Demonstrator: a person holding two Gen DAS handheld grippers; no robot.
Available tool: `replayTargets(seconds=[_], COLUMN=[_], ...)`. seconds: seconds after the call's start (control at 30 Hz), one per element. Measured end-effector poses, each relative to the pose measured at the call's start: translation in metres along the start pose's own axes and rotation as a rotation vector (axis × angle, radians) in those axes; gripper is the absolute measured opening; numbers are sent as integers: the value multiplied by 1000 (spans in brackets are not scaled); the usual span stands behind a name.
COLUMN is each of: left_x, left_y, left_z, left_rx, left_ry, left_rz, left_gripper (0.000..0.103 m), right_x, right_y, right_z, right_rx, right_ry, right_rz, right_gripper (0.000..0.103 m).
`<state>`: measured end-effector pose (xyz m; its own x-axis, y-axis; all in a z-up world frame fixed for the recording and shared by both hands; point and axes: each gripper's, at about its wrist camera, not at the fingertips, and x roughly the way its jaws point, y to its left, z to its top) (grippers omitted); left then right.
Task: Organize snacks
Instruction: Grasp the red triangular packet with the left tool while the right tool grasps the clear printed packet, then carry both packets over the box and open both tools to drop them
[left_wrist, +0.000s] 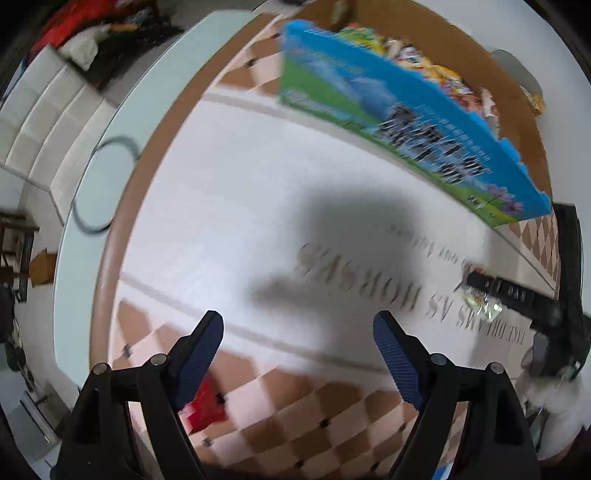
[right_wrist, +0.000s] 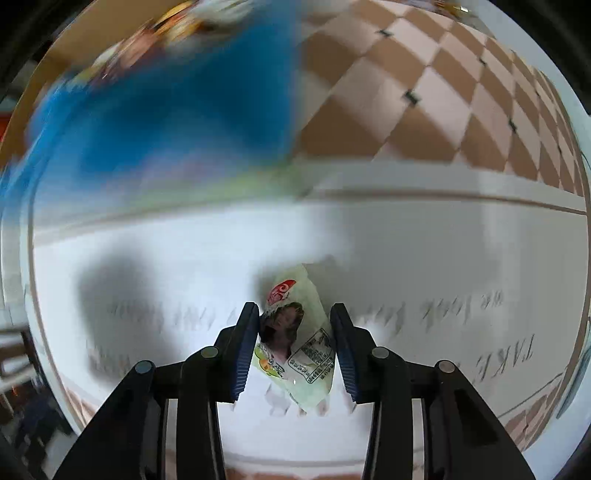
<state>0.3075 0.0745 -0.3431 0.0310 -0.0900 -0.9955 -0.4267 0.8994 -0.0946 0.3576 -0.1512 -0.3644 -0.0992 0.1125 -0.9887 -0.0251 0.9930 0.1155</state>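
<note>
Blue ribbed pads of the right gripper (right_wrist: 294, 332) fill the foreground of the right wrist view, closed in against both sides of a pale green snack packet (right_wrist: 295, 343). The packet lies on the white middle of the table mat (right_wrist: 424, 251), near the printed lettering. The grip looks shallow, near the packet's edges, so the soft wrapper may fold or slip out when lifted.

Largest in both views is the table (left_wrist: 85, 173) with its checked-border mat. At its far edge stands a blue box (left_wrist: 399, 122), open at the top and heaped with bright snacks (left_wrist: 424, 62). It is well apart from the held packet, so the carry is long enough for a loose grip to fail. The box wall stands tall; a low approach could knock it or catch the packet on its rim.

The left gripper (left_wrist: 299, 336) hangs over the mat near the close edge, jaws wide apart with nothing between them. A red packet (left_wrist: 207, 402) lies just beside and partly under its left finger, on the checked border. If lowered as it stands, that finger may press on the red packet rather than straddle it. Both views are blurred, so exact contact is hard to judge.
</note>
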Motion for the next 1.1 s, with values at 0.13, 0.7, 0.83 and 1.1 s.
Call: replayTargets(seconds=[0.13, 0.7, 0.83, 1.1], left_x=[12, 86, 80, 65], left_y=[44, 98, 93, 67], left_z=[-23, -65, -68, -72], left_rx=[-73, -154, -111, -52], left_ry=[96, 248, 241, 231], left_rz=[7, 62, 45, -15], left_gripper=[83, 68, 45, 44], right_x=[12, 24, 22, 2], right_y=[25, 91, 92, 84], right_z=[-42, -99, -100, -100], right_rx=[-41, -146, -137, -118], right_ry=[58, 135, 125, 91], right_rz=[61, 65, 63, 88], right_gripper=[43, 43, 43, 43])
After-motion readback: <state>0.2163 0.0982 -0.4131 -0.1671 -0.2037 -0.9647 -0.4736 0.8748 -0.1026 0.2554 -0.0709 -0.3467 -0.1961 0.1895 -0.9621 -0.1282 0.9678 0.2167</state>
